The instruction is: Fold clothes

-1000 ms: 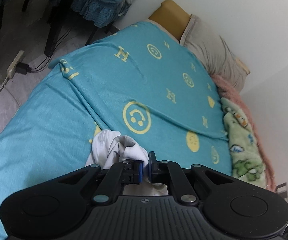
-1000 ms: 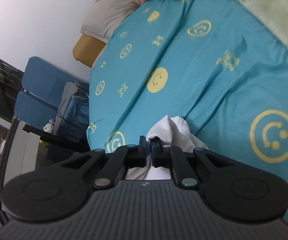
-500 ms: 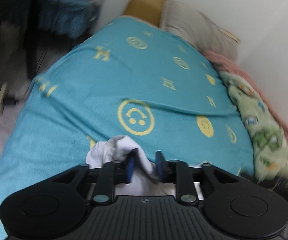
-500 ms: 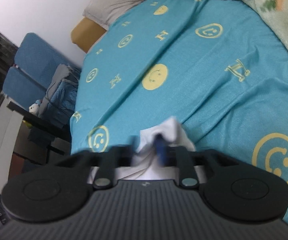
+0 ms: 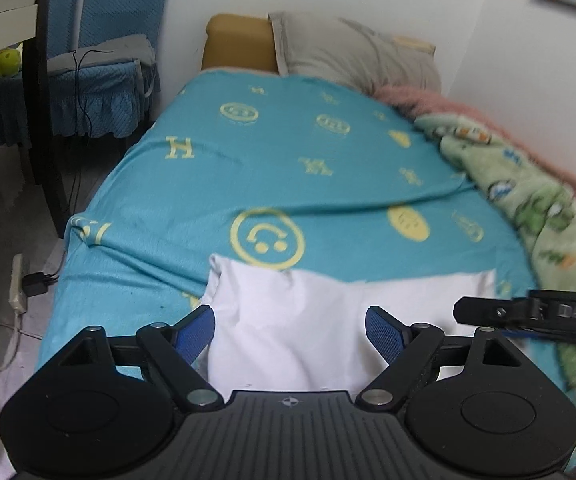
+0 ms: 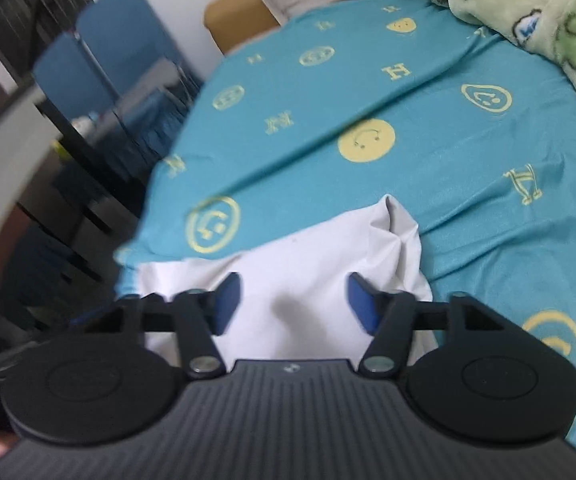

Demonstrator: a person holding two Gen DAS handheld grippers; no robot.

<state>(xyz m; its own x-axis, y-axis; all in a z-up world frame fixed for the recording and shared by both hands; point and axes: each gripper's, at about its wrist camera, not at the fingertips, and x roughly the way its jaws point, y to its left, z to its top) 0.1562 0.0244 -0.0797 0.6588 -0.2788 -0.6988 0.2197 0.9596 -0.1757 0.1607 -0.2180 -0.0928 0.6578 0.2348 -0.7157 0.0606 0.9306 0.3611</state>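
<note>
Here the white garment [image 5: 288, 320] lies spread beneath both parted tongs.

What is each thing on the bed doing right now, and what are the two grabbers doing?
White garment: spread on the bedsheet, wrinkled, not yet folded, gripped by nothing.
Left gripper: fingers apart and opening, garment below them.
Right gripper: fingers apart but closing, not pressing the garment.
Bedsheet: laid over the bed, creased.
Green blanket: bunched along the wall side.
Grey pillow: lying at the head of the bed.
</note>
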